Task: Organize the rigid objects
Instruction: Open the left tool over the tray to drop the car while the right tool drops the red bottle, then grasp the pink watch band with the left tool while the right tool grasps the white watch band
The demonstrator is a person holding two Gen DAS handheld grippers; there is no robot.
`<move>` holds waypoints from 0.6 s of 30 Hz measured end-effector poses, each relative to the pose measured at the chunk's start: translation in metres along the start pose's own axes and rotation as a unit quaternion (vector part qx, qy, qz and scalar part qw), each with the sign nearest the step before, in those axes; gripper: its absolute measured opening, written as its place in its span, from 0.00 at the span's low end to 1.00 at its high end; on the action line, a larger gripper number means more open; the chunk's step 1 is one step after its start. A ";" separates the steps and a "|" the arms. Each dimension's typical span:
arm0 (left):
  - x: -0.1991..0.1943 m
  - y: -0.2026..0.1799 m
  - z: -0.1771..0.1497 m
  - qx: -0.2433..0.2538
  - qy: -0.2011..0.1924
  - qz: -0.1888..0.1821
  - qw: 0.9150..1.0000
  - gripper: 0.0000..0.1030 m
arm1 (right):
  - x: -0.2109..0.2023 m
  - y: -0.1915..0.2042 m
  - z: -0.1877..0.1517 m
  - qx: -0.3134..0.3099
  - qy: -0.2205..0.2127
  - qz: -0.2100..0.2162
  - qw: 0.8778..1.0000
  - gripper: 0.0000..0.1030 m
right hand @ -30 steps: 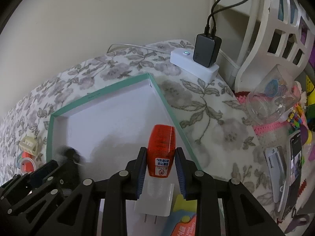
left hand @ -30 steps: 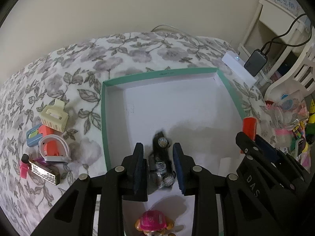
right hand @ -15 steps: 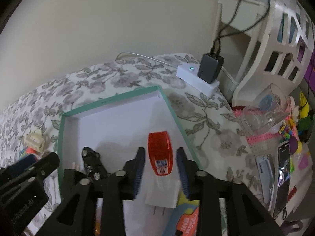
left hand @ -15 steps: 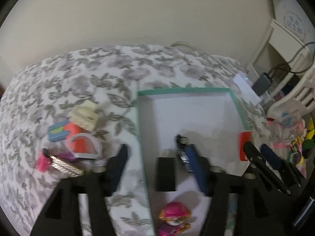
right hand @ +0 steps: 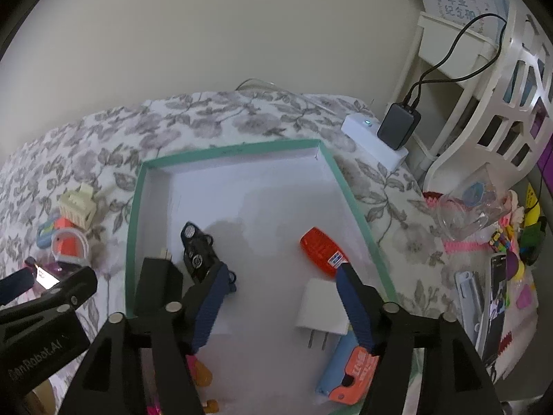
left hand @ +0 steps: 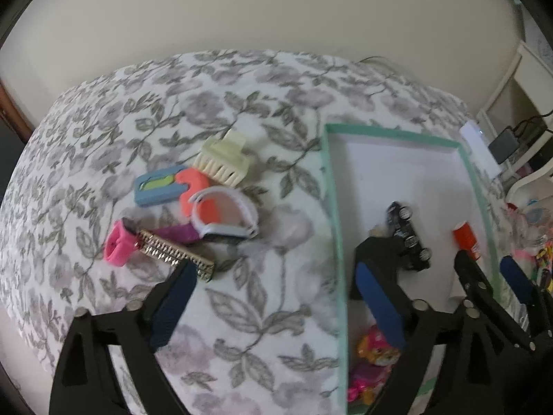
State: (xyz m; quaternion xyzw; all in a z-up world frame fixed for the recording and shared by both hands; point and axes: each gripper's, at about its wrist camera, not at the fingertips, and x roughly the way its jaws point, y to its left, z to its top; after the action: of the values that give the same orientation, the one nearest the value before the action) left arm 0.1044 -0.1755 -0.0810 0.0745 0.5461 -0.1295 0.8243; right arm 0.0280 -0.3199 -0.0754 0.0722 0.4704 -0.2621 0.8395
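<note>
Left tool (left hand: 273, 306): jaws just spread wide, nothing between, hanging over the bed (left hand: 242, 110) beside the green-rimmed tray (right hand: 133, 214). Right tool (right hand: 280, 306): jaws just parted, empty, red bottle (right hand: 321, 250) lying free inside. Risk: snagging a neighbour in the tangled pile (left hand: 193, 207) outside. Inside: one black toy car (right hand: 197, 252), one white plug (right hand: 323, 313).

Left tongs (left hand: 273, 297) wide apart, empty, above floral cloth (left hand: 242, 110) beside teal-rimmed tray (left hand: 333, 207).
</note>
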 end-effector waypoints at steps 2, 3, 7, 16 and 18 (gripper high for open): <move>0.001 0.009 -0.002 -0.012 0.008 0.000 1.000 0.94 | 0.001 0.001 -0.002 0.000 0.003 -0.001 1.000 0.73; 0.001 0.013 -0.002 -0.018 0.010 -0.001 1.000 0.95 | 0.001 0.000 -0.003 0.002 0.004 0.001 1.000 0.76; -0.003 0.034 -0.002 -0.044 0.005 0.008 0.999 0.96 | 0.004 -0.002 -0.005 0.015 0.009 0.012 1.000 0.79; -0.005 0.063 0.003 -0.075 0.007 0.036 0.997 0.97 | 0.006 0.001 -0.008 0.025 0.015 0.017 0.999 0.97; -0.006 0.073 0.005 -0.082 0.010 0.039 0.996 0.97 | 0.006 0.004 -0.009 0.020 0.016 0.014 1.000 0.97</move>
State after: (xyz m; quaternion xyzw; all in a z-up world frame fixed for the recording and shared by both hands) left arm 0.1283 -0.1069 -0.0750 0.0292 0.5594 -0.0510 0.8268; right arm 0.0259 -0.3157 -0.0858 0.0998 0.4773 -0.2583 0.8340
